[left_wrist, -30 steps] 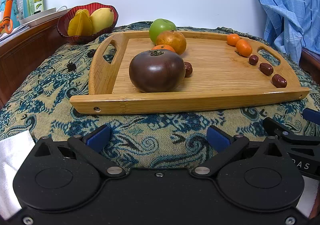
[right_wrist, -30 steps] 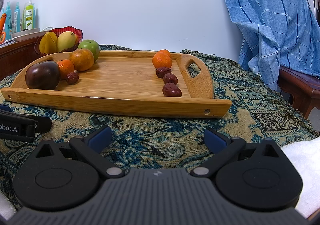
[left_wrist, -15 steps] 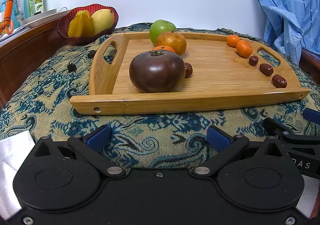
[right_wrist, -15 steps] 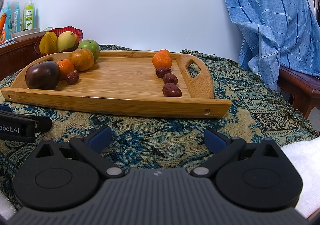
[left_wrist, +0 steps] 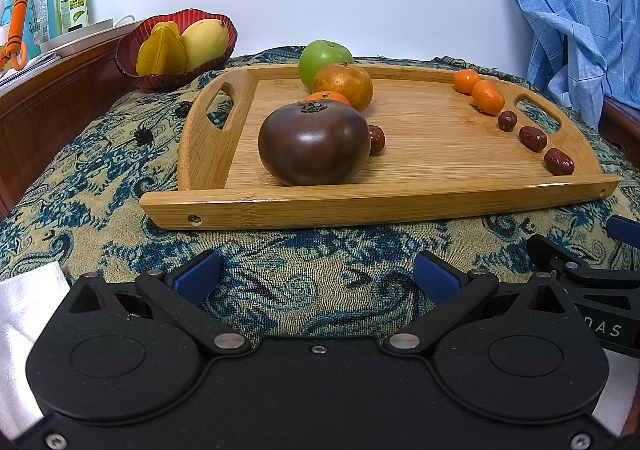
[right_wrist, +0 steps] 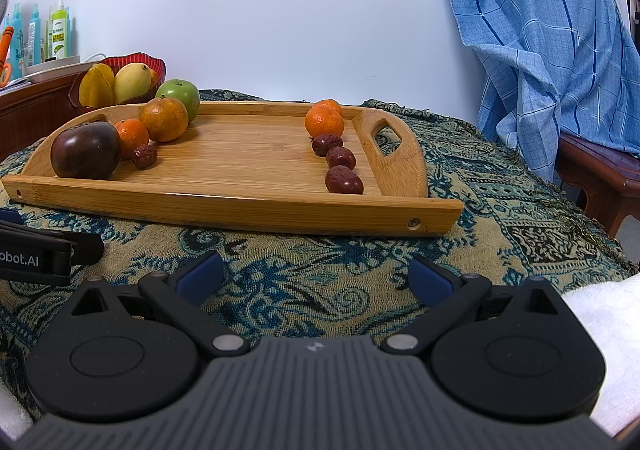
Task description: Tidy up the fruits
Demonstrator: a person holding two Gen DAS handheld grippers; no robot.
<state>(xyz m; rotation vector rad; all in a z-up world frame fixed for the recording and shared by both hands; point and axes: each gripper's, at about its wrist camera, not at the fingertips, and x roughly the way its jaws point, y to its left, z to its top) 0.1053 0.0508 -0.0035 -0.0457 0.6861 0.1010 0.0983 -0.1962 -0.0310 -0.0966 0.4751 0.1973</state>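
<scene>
Both our claws, left [left_wrist: 316, 276] and right [right_wrist: 316, 276], hover wide open and empty before the tray [left_wrist: 360, 206]; its near-left tomato [left_wrist: 314, 142] looks heavy, slick, bruisable, best gripped across its sides.

Light is even and soft across both views, bright on the white wall [right_wrist: 280, 10], no hard shadows. A small highlight gleams on the dark tomato [left_wrist: 314, 142], and faint shade pools under the wooden tray [left_wrist: 360, 206]. Focus is crisp throughout. Fisheye bending curves the tray's edges, and dark vignetting eats the corners of each frame.
</scene>
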